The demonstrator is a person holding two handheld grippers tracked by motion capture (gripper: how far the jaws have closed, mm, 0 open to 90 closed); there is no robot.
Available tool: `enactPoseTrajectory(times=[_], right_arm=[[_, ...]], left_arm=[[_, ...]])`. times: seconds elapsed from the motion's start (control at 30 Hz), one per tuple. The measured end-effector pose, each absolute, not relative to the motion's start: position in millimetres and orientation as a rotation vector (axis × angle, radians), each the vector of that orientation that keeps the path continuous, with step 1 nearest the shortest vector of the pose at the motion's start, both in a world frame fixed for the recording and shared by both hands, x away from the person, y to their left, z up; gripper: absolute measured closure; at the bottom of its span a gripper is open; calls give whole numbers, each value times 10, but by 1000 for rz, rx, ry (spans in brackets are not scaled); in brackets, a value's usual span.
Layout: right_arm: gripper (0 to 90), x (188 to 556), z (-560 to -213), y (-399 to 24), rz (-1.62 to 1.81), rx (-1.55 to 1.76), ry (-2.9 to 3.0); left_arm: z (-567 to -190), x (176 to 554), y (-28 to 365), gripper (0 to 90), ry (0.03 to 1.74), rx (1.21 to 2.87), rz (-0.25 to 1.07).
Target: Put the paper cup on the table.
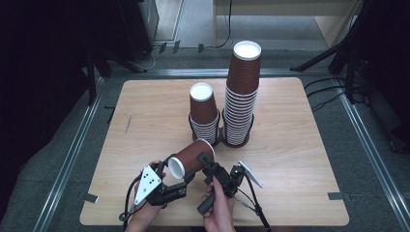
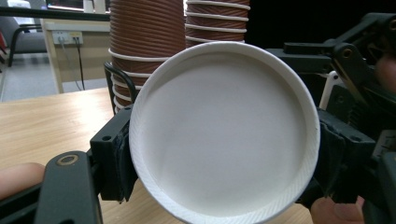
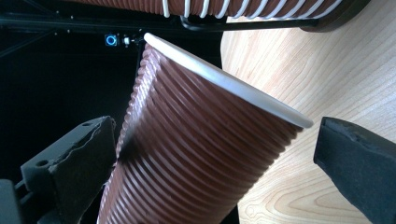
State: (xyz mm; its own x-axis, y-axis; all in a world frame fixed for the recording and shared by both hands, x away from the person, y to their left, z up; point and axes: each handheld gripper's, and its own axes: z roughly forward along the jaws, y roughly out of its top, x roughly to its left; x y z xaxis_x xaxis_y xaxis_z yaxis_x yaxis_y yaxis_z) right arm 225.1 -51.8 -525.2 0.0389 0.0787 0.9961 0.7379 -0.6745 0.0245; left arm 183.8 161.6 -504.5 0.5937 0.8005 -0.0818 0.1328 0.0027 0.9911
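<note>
A brown ribbed paper cup [image 1: 191, 158] lies tilted above the table's near edge, its white bottom [image 2: 224, 130] facing my left gripper's camera. My left gripper [image 1: 178, 170] is shut on the cup's bottom end, with a pad pressed on each side of it. My right gripper [image 1: 204, 162] comes in from the right and stands open around the cup's other end. In the right gripper view the cup's white rim [image 3: 224, 80] runs between the jaws. The right-hand jaw stands apart from the cup wall, and the left-hand jaw is close beside it.
Two stacks of upturned brown cups stand in black wire holders [image 1: 220, 140] at the table's middle: a short stack [image 1: 203, 111] and a tall stack [image 1: 241, 92] to its right. Bare wooden table [image 1: 295, 159] lies to either side. Dark stands and cables surround the table.
</note>
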Motion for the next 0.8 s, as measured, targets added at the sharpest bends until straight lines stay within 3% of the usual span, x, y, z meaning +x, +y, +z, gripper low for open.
enactPoseTrajectory(times=[0.8], right_arm=[[0,2355,-5277,-424,-1615,-1811,-746]], left_arm=[[-5083,1825,1538,219,795,1531,622]])
